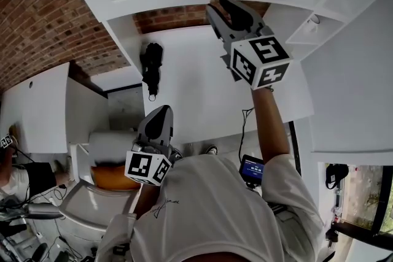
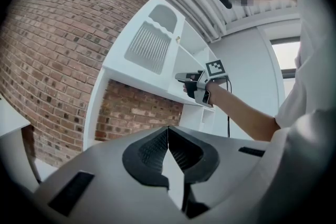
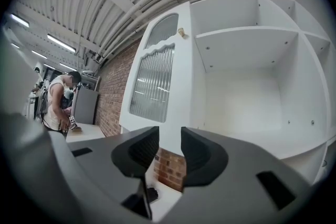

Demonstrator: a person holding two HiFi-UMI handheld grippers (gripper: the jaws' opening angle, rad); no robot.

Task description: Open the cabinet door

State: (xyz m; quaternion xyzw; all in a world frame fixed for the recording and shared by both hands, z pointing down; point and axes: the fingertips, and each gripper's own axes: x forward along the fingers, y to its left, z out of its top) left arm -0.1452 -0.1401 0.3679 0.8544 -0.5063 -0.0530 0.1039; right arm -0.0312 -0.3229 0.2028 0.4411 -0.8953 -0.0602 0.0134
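The cabinet door (image 3: 157,78) stands swung wide, its shelves (image 3: 244,34) bare. The right tongs (image 3: 169,136) gape partway near its lower edge, empty; the left tongs (image 2: 168,134) are closed on nothing. Unheld, the door might drift back, or a stray nudge could shut it

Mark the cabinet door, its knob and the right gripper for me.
cabinet door (image 3: 152,81): right gripper view, on its ribbed glass panel.
knob (image 3: 181,32): right gripper view, on the knob's small head.
right gripper (image 3: 169,136): right gripper view, midway between its parted fingertips.
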